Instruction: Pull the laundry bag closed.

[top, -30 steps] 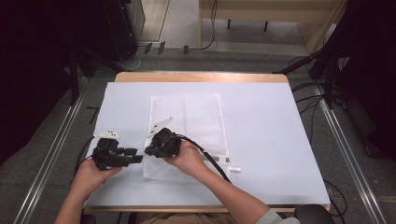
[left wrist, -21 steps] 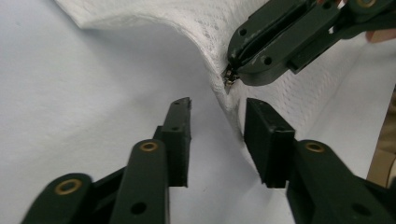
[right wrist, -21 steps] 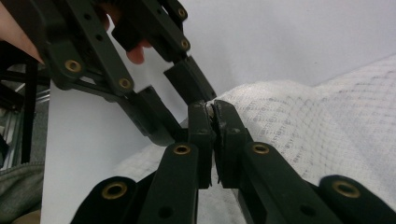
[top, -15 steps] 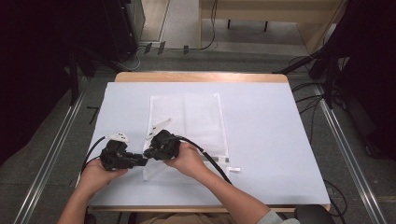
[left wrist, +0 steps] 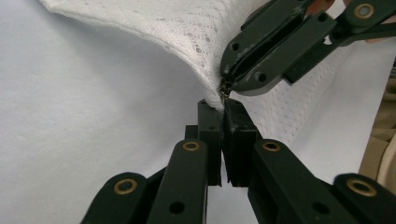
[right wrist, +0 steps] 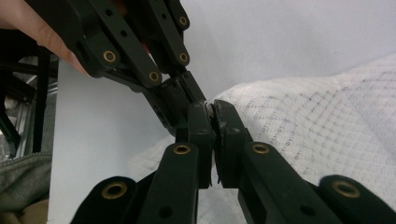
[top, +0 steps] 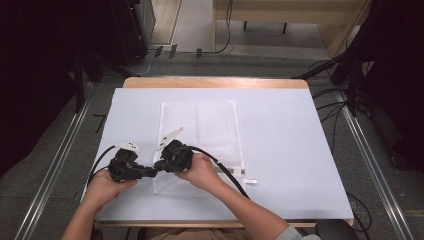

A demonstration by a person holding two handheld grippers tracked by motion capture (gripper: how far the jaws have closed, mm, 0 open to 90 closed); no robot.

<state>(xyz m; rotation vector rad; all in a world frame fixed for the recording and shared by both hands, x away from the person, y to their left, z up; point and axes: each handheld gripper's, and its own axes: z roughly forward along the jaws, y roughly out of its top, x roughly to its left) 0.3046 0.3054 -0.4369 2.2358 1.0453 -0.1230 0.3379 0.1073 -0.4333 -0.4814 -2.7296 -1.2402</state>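
Observation:
A white mesh bag (top: pixel 200 125) lies flat on the white table (top: pixel 290 150). Both grippers meet at its near left corner, which is lifted a little off the table. My left gripper (top: pixel 151 171) (left wrist: pixel 222 106) comes in from the left; its jaws have just been closing and now pinch the bag's edge. My right gripper (top: pixel 160 165) (right wrist: pixel 211 109) is shut on the same edge right beside it, at what looks like a small metal zipper end. The left gripper view also shows the right gripper (left wrist: pixel 227 88), and the right gripper view the left gripper (right wrist: pixel 198 98).
The right gripper's black cable (top: pixel 225 170) trails across the bag's near part toward the person. A small white tag (top: pixel 250 181) lies by the bag's near right corner. The table's wooden far edge (top: pixel 215 82) faces dark equipment and floor cables.
The left gripper's jaws have gone from open to shut on the bag's corner, with the hand edging slightly right. The right gripper and the bag have stayed put.

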